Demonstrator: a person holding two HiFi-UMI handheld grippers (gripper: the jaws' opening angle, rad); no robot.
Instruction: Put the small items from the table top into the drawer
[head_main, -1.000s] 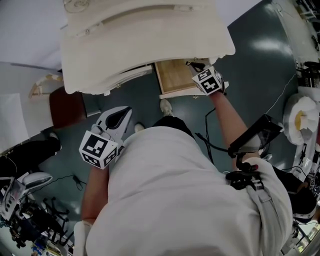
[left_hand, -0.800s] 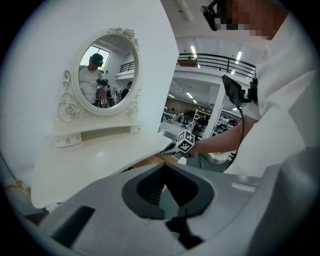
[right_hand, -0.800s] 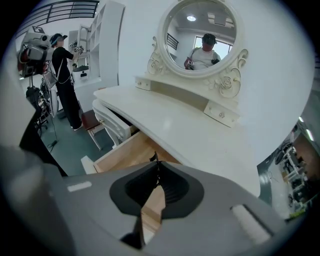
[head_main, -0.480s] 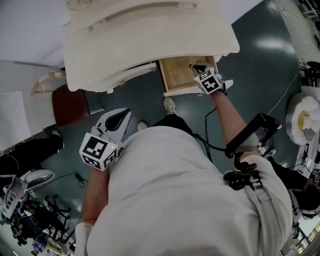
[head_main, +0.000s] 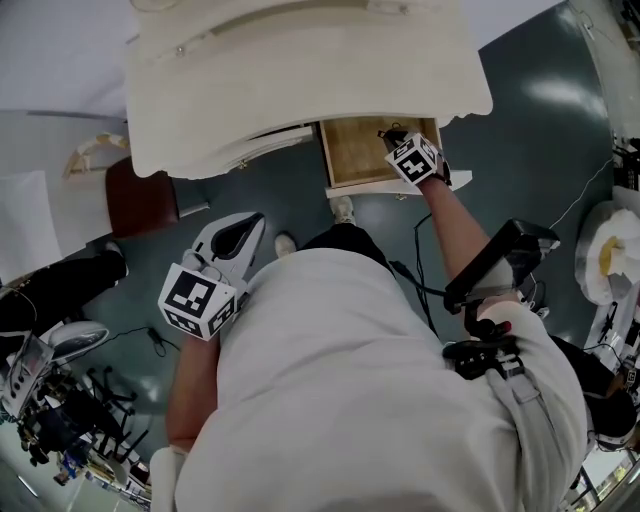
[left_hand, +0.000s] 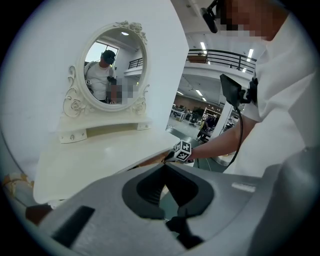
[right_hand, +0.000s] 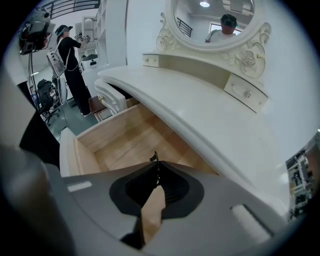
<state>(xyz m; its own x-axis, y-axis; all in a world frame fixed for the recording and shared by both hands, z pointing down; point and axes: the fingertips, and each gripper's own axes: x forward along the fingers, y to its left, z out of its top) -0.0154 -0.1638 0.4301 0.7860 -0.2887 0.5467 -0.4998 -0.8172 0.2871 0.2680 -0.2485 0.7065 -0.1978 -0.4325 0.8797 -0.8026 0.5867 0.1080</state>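
Note:
The open wooden drawer (head_main: 352, 150) juts from under the white table top (head_main: 300, 70). My right gripper (head_main: 392, 136) hangs over the drawer's right part, shut on a small thin black item (right_hand: 155, 157) that pokes out past the tips. In the right gripper view the drawer's bare floor (right_hand: 125, 142) lies just beyond the right gripper (right_hand: 155, 163). No other item shows in the drawer. My left gripper (head_main: 243, 232) is held low near the body, left of the drawer, shut and empty. In the left gripper view the left gripper (left_hand: 165, 166) points toward the table top (left_hand: 100, 155), which looks bare.
An oval mirror (left_hand: 110, 65) with small knobbed drawers (right_hand: 245, 92) stands at the table's back. A dark red stool (head_main: 140, 200) sits left of the table. A person in black (right_hand: 70, 55) stands beyond the drawer by some equipment. Cables and gear (head_main: 60, 420) lie on the floor.
The right gripper stays over the drawer's right part, still shut on the small black item. The left gripper has not moved. The head view has shifted slightly.

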